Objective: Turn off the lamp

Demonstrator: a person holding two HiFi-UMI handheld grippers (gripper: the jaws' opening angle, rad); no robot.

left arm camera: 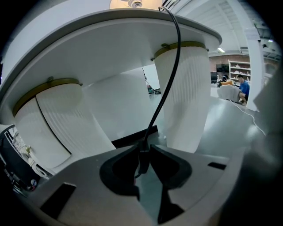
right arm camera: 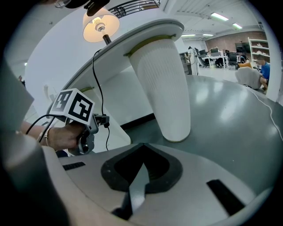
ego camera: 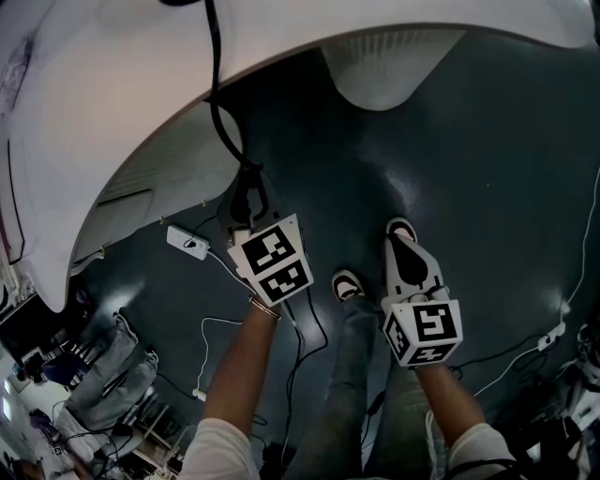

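The lamp (right arm camera: 101,24) stands lit on the round white table (right arm camera: 146,37), and its glow also shows at the top of the left gripper view, lamp (left arm camera: 132,3). Its black cord (ego camera: 217,103) hangs over the table's edge, cord (left arm camera: 170,66). My left gripper (left arm camera: 143,152) is shut on the small dark switch (left arm camera: 143,160) partway down that cord; the same gripper (ego camera: 246,202) sits just under the table's rim, and in the right gripper view the left gripper (right arm camera: 95,121) is at the left. My right gripper (right arm camera: 142,148) is shut on nothing, held over the floor, right gripper (ego camera: 401,230).
Thick ribbed white table legs (right arm camera: 163,84) stand ahead, another leg (left arm camera: 188,92) close to the cord. A white power adapter (ego camera: 187,242) and loose cables (ego camera: 300,347) lie on the dark floor. My shoes (ego camera: 347,284) are below. A grey bag (ego camera: 112,375) sits lower left.
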